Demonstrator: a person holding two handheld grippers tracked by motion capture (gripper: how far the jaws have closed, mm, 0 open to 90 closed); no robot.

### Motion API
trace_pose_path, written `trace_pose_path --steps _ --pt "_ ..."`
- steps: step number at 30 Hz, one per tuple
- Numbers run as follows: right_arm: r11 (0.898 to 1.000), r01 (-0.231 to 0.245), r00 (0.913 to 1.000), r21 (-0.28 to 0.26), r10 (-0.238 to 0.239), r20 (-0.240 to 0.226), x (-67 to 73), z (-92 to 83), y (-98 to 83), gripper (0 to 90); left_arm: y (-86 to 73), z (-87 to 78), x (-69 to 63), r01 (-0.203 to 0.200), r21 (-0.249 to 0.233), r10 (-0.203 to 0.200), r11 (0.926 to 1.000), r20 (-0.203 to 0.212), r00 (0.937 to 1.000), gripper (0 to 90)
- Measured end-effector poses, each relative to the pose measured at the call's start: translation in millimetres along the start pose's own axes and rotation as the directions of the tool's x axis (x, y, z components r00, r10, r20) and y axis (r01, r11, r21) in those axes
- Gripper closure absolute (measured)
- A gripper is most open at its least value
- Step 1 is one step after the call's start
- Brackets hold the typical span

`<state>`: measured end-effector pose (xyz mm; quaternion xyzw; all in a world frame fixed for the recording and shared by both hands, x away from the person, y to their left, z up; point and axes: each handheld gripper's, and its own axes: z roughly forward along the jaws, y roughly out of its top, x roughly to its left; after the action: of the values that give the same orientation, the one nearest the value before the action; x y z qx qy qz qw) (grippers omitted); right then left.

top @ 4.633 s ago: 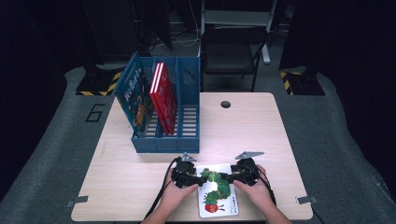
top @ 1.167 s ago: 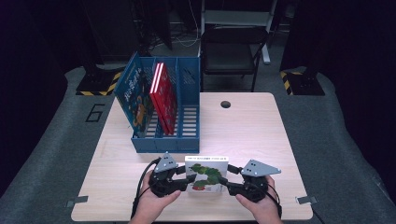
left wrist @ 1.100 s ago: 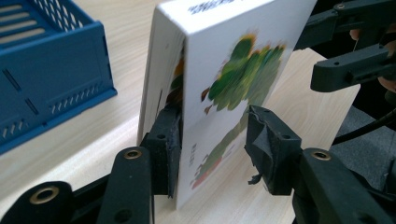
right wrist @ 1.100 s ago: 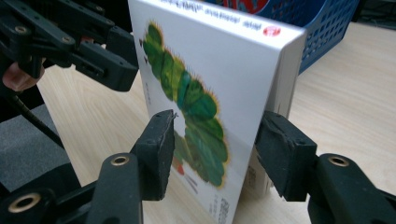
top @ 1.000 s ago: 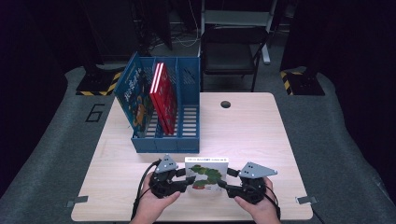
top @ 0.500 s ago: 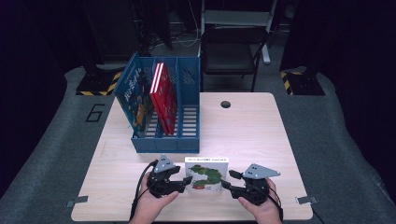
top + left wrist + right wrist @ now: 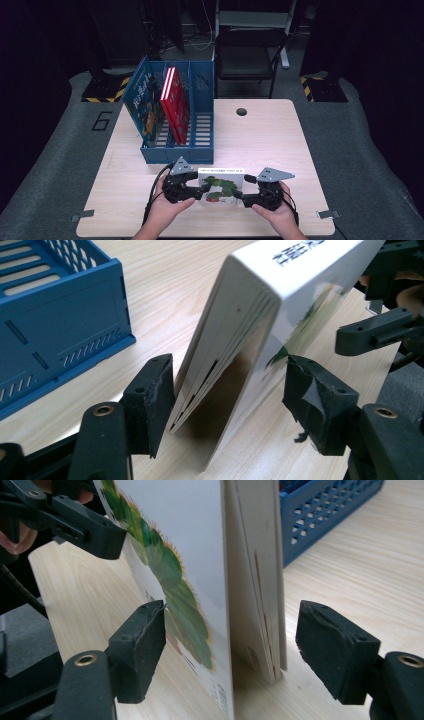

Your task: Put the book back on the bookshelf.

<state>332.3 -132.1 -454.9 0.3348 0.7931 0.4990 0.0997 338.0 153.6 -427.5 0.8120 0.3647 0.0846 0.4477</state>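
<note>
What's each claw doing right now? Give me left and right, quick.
Left claw: open, just opened wider, straddling the picture book; pads not clamping.
Right claw: open, just opened, book's other edge between its pads, gaps both sides.

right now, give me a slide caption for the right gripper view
Picture book standing on edge on the wooden table, between the open right gripper jaws, pads off both covers, blue rack behind.
</note>
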Motion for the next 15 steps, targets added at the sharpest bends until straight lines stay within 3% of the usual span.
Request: trace_pose_path --steps 6,15 --pt "1.0 0.015 0.9988 -0.008 -0.015 -0.048 -3.6 9.2 4.9 27.8 2.2 4.5 -1.0 -0.005 0.016 0.005 0.9999 0.007 1.0 37.0" --pt "0.999 0.037 0.9981 0.002 -0.037 -0.05 -2.3 15.0 5.7 31.8 2.6 4.5 -1.9 -0.018 0.021 0.019 0.9996 -0.007 0.9998 41.7"
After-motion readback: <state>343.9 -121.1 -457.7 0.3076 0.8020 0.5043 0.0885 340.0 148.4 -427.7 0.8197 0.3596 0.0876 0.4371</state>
